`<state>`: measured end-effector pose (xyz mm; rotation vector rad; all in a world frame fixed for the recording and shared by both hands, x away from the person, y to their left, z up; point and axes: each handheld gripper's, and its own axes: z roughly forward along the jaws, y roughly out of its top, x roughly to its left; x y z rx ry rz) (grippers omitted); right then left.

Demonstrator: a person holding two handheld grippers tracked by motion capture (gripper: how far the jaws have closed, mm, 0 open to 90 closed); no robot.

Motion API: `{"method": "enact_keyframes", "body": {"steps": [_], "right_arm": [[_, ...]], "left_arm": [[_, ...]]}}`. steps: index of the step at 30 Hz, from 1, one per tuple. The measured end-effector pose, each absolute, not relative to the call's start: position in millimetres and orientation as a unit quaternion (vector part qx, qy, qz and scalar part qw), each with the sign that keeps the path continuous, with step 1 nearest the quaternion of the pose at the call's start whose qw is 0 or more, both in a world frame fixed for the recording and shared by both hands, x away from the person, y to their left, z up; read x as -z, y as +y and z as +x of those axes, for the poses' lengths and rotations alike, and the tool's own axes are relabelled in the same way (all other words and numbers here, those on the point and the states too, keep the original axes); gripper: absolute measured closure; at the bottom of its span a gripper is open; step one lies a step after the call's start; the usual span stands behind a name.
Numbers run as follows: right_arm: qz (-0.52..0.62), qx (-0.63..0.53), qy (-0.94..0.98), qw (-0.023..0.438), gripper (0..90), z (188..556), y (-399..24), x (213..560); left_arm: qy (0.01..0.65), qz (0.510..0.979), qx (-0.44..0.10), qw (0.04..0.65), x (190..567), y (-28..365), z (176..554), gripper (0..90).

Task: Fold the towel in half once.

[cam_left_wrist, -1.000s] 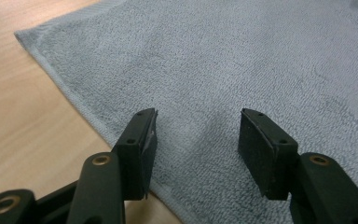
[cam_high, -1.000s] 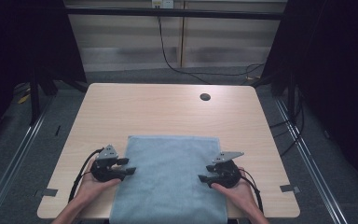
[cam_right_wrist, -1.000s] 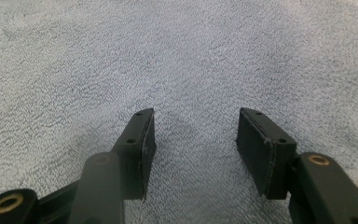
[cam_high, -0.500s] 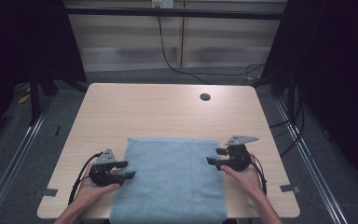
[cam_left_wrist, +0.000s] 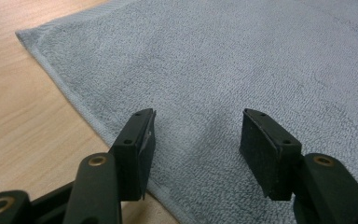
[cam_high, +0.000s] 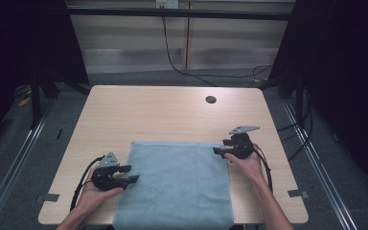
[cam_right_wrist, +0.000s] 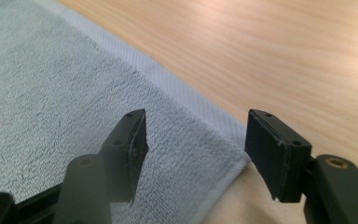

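A blue-grey towel [cam_high: 177, 184] lies flat on the near half of the wooden table [cam_high: 163, 115], its near end reaching the front edge. My left gripper [cam_high: 131, 173] rests at the towel's left edge. In the left gripper view it [cam_left_wrist: 198, 116] stands open over the towel [cam_left_wrist: 242, 56] and its hem, pressing on nothing. My right gripper [cam_high: 220, 146] is at the towel's far right corner. Its jaws have just been opening, and in the right gripper view it [cam_right_wrist: 196, 114] stands open above that corner of the towel [cam_right_wrist: 51, 93] without pinching the cloth.
A round cable hole [cam_high: 211, 99] sits in the tabletop near the far edge. Bare wood lies beyond the towel and on both sides of it. Black cables trail from each gripper toward the table's front corners.
My right gripper has slid away from the person along the towel's right edge, up to its far corner. The left gripper has stayed put and the towel has not shifted.
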<state>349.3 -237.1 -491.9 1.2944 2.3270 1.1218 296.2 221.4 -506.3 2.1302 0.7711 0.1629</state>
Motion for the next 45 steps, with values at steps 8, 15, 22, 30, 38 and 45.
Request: {"method": "enact_keyframes", "body": {"steps": [8,15,22,30,38,45], "right_arm": [[0.431,-0.356,0.815,0.154,35.7,347.7,-231.4,507.6],[0.417,-0.367,0.82,0.141,73.7,343.9,-224.8,505.9],[0.419,-0.381,0.815,0.124,85.2,343.8,-223.5,507.2],[0.416,-0.385,0.814,0.129,85.2,342.9,-223.9,508.3],[0.421,-0.385,0.811,0.131,85.1,341.6,-222.9,508.2],[0.425,-0.395,0.805,0.122,85.0,340.8,-224.5,509.8]], "left_arm": [[0.325,0.838,-0.037,0.437,506.9,225.4,301.5,44.3],[0.334,0.836,-0.05,0.433,498.1,224.3,318.9,42.1],[0.365,0.817,-0.082,0.439,485.2,220.7,361.5,42.2],[0.397,0.813,-0.088,0.417,497.5,222.4,383.1,40.9],[0.381,0.826,-0.095,0.404,507.2,216.3,388.0,38.8],[0.35,0.84,-0.105,0.402,507.6,208.0,383.5,50.6]]}}
